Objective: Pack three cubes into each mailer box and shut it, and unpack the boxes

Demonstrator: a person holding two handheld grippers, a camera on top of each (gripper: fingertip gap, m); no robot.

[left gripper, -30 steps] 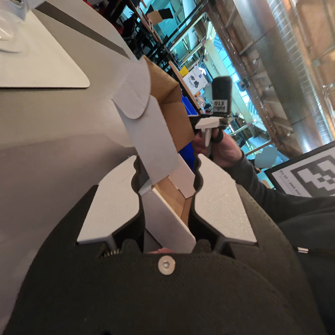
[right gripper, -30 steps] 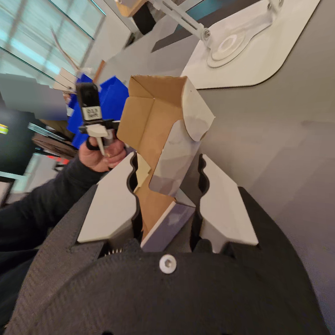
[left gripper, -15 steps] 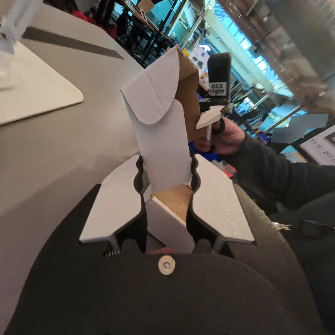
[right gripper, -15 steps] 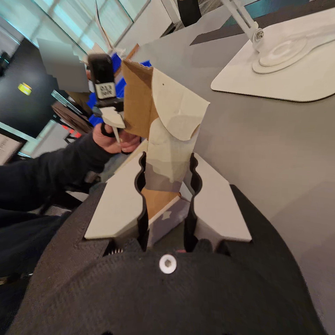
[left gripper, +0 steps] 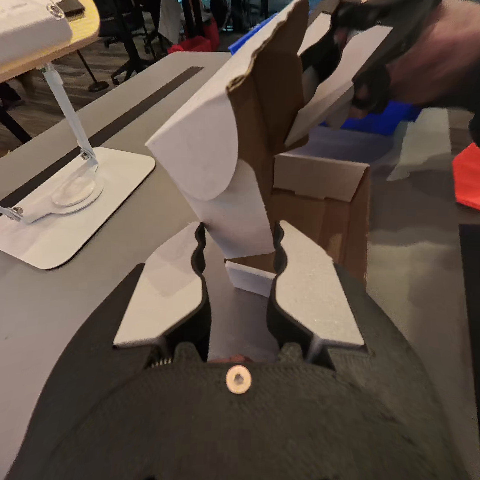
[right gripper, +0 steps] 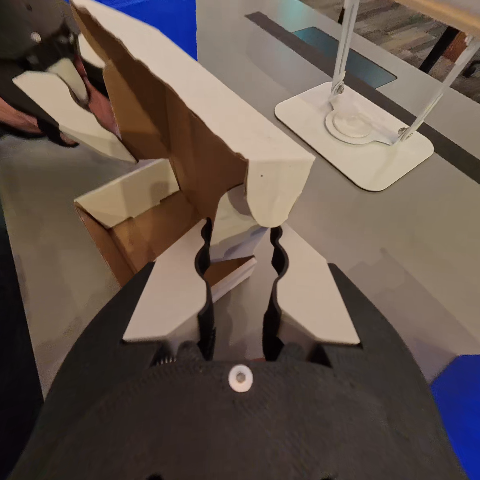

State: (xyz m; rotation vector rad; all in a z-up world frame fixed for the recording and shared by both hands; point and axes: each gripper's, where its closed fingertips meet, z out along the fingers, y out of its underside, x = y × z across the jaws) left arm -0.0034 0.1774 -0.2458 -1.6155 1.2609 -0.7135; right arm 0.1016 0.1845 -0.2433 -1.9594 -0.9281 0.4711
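An open white mailer box with a brown inside sits on the grey table. Its lid stands up and I see no cubes in it. My left gripper holds the box's left side flap between its fingertips. My right gripper holds the right side flap of the same box the same way. Each gripper also shows blurred at the far side of the other's view: the right one in a hand, the left one.
A white stand with a flat base plate stands on the table behind the box, and also shows in the right wrist view. Blue bins lie beyond the box. A red thing is at the right edge.
Both grippers tipped down from pointing upward and brought the lifted box down to the table. The box now sits nearer the fingertips than deep in the jaws.
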